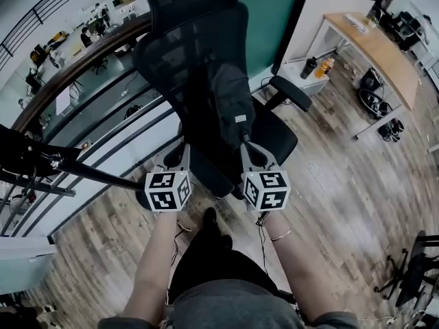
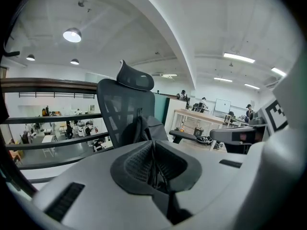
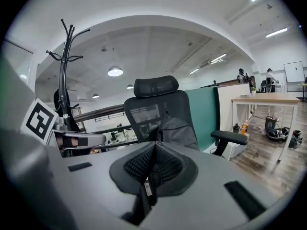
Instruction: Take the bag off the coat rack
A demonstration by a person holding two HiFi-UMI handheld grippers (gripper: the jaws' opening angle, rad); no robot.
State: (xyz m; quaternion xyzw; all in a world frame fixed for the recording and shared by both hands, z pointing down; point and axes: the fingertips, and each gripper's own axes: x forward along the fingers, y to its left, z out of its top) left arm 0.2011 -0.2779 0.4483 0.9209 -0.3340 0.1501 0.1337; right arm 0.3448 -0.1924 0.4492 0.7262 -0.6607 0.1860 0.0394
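A dark grey bag [image 1: 230, 101] rests upright on the seat of a black mesh office chair [image 1: 185, 46], leaning against its backrest. Both grippers hover side by side just in front of the seat. The tip of my left gripper [image 1: 185, 147] is at the seat's front left. My right gripper [image 1: 245, 144] points at the bag's lower edge. Seen from the left gripper [image 2: 153, 145], the pads are together and the bag [image 2: 148, 128] lies beyond them. From the right gripper [image 3: 154, 147], the jaws are likewise shut, with the bag [image 3: 177, 131] farther off. The black coat rack [image 3: 64, 75] stands to the left.
The coat rack's dark pole [image 1: 75, 166] crosses the left edge, in front of a railing [image 1: 82, 60]. A green partition [image 1: 271, 26] stands behind the chair. A wooden desk [image 1: 377, 46] is at the right, and a dark bottle [image 1: 309, 67] sits on a low cabinet. My shoe [image 1: 209, 221] is on the wood floor.
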